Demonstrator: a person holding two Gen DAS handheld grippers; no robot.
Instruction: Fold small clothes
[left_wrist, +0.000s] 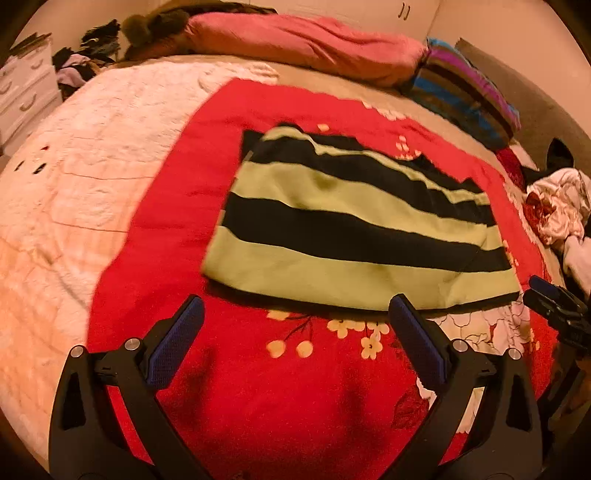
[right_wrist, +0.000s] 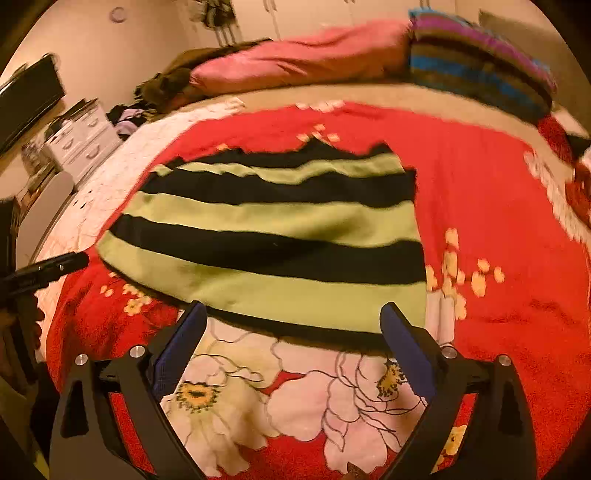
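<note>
The bed (left_wrist: 74, 166) fills both views, and most of it in front of you is covered by a red blanket (left_wrist: 258, 406) printed with pale flowers; a cream quilt (left_wrist: 55, 221) lies to the left of that. Along the far edge you have a pink pillow (left_wrist: 306, 44) and, to its right, a striped cushion (left_wrist: 465, 92) in purple, blue and brown. A white chest of drawers (left_wrist: 22, 92) stands off the far left corner of the bed, with a dark heap of clothes (left_wrist: 85, 55) beside it. A crumpled pile of pale laundry (left_wrist: 561, 206) sits at the right edge of the bed in the left wrist view.

The garment you are folding, a top with broad green and black stripes (left_wrist: 354, 221), lies flat in the middle of the red blanket, already folded into a rough rectangle, its near edge just ahead of both tools.

Your left gripper (left_wrist: 295, 310) hangs above the blanket with its jaws spread wide and nothing between them. Your right gripper (right_wrist: 291, 314) is also spread wide, its fingertips at the near hem of the striped top, pads not pressing on it.
</note>
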